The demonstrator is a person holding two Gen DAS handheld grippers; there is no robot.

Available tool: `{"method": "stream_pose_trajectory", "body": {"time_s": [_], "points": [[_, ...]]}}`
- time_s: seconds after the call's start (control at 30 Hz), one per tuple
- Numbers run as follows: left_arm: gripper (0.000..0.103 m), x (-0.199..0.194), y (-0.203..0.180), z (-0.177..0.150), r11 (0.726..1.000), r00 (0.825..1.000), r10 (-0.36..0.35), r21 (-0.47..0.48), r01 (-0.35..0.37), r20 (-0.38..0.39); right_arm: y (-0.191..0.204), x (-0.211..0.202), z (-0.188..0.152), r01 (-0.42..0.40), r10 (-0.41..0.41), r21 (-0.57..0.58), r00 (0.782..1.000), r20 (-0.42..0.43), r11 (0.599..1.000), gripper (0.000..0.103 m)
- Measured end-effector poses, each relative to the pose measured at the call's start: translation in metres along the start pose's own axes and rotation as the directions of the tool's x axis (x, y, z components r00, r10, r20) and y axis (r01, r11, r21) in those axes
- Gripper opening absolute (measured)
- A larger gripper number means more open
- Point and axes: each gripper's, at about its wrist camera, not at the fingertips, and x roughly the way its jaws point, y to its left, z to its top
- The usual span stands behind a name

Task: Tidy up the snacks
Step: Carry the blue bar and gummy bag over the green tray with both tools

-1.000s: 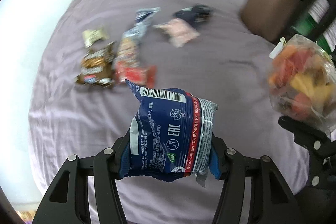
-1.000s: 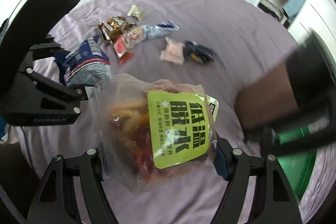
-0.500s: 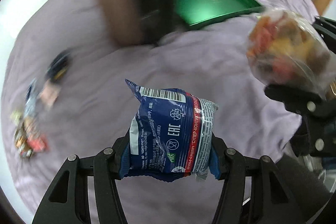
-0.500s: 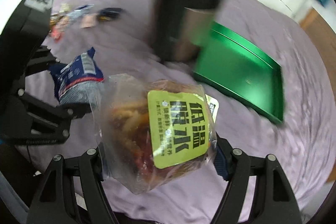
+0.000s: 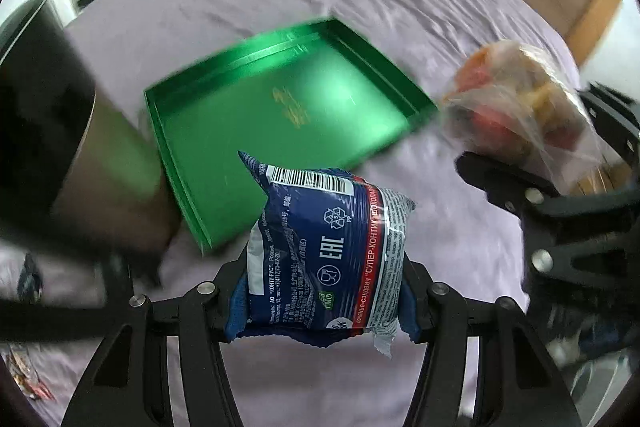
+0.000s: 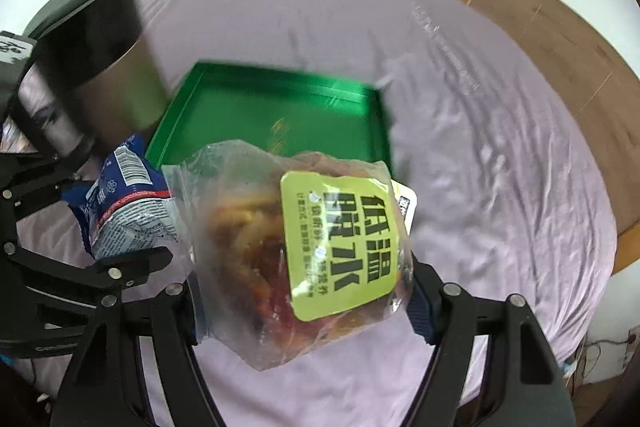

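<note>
Two grippers, two snack packs held above the bed.

Your left gripper (image 5: 324,291) is clamped on one blue biscuit pack (image 5: 326,259); your right gripper (image 6: 304,303) is clamped on one clear bag of mixed snacks (image 6: 280,259) with a lime-green label. Both packs sit in the air, near each other, short of one green tray (image 6: 276,107) lying on the purple bed (image 6: 480,147). One dark cylinder (image 5: 52,131), blurred, stands just beside the tray's left edge.
</note>
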Motion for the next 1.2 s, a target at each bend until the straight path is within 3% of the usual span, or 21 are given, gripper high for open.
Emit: {"method": "stream_pose_trajectory", "body": {"time_s": [0.23, 0.47, 0.83, 1.2], "points": [[0.053, 0.035, 0.041, 0.067, 0.977, 0.986, 0.166, -0.141, -0.159, 0.036, -0.026, 0.05, 0.06, -0.02, 0.019, 0.004, 0.996, 0.091, 1.0, 0.103], [0.053, 0.086, 0.079, 0.095, 0.929, 0.965, 0.262, -0.27, -0.253, -0.003, -0.031, 0.104, 0.094, -0.072, 0.07, 0.013, 0.991, 0.118, 0.997, 0.103], [0.053, 0.114, 0.097, 0.104, 0.892, 0.944, 0.328, -0.315, -0.325, -0.046, -0.032, 0.165, 0.108, -0.129, 0.127, 0.013, 0.988, 0.082, 0.992, 0.103], [0.053, 0.136, 0.105, 0.112, 0.881, 0.939, 0.334, -0.326, -0.342, -0.084, -0.027, 0.2, 0.11, -0.135, 0.134, 0.019, 0.99, 0.043, 0.991, 0.103]]}}
